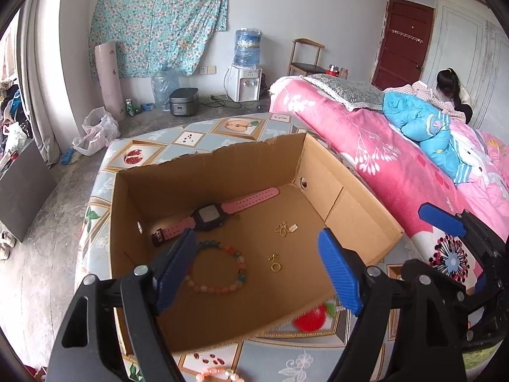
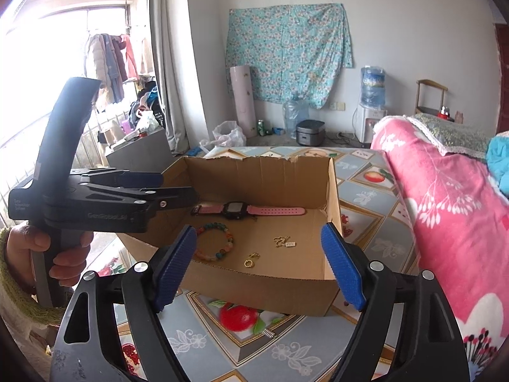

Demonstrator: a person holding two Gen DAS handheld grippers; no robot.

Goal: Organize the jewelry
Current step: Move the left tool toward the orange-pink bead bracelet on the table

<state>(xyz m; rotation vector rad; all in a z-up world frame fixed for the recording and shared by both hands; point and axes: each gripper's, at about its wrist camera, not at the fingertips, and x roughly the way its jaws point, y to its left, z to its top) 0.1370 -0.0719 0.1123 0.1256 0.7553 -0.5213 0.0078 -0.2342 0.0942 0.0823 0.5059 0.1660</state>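
Note:
An open cardboard box [image 1: 359,210] [image 2: 270,172] sits on the patterned table. It holds a pink-strapped watch [image 1: 219,213] [image 2: 248,210], a colourful bead bracelet [image 1: 222,267] [image 2: 219,245], a gold ring [image 1: 275,266] [image 2: 249,263] and a gold chain with a small tag [image 1: 284,228] [image 2: 284,242]. My left gripper [image 1: 257,242] is open and empty over the box's near side; it also shows from the side in the right wrist view [image 2: 165,187]. My right gripper [image 2: 259,235] is open and empty in front of the box. A pink bead bracelet [image 1: 216,374] and a small silver piece [image 2: 269,333] lie on the table outside the box.
The table [image 2: 366,191] has a fruit-patterned cover. A bed with a pink blanket [image 1: 381,146] [image 2: 445,207] runs along the right side. A person [image 1: 450,89] sits at its far end. A water dispenser [image 1: 245,76] and a rice cooker [image 1: 184,101] stand by the far wall.

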